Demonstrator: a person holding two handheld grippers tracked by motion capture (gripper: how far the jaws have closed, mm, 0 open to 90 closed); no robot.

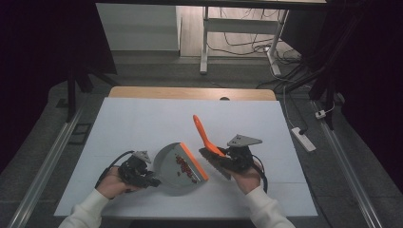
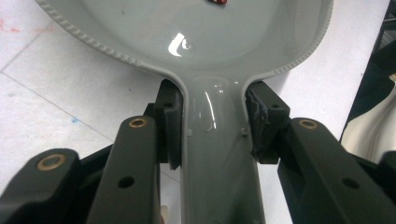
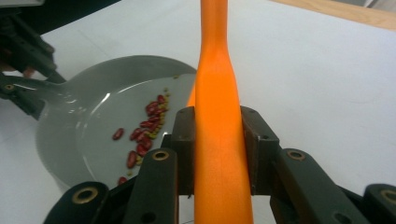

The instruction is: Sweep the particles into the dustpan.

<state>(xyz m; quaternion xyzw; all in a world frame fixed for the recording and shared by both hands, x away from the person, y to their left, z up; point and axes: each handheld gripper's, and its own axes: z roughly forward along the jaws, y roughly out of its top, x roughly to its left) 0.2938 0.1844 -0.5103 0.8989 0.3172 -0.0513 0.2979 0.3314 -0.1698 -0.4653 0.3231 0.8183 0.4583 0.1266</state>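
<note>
A grey dustpan [image 1: 176, 166] with an orange front lip lies on the white table, with red beans [image 1: 186, 167] and small greenish bits gathered near the lip. My left gripper [image 1: 151, 180] is shut on the dustpan's handle [image 2: 212, 154]; both pads press its sides. An orange-handled brush [image 1: 205, 137] with dark bristles is tilted just right of the pan's lip. My right gripper [image 1: 229, 156] is shut on the brush handle [image 3: 217, 140], which rises between the jaws. The dustpan [image 3: 93, 126] and its beans [image 3: 144, 128] lie to the left in the right gripper view.
The white table cover [image 1: 142, 118] stretches wide behind and to both sides of the pan. A wooden table edge [image 1: 190, 92] runs along the back. A power strip [image 1: 304, 138] lies on the floor off the right side.
</note>
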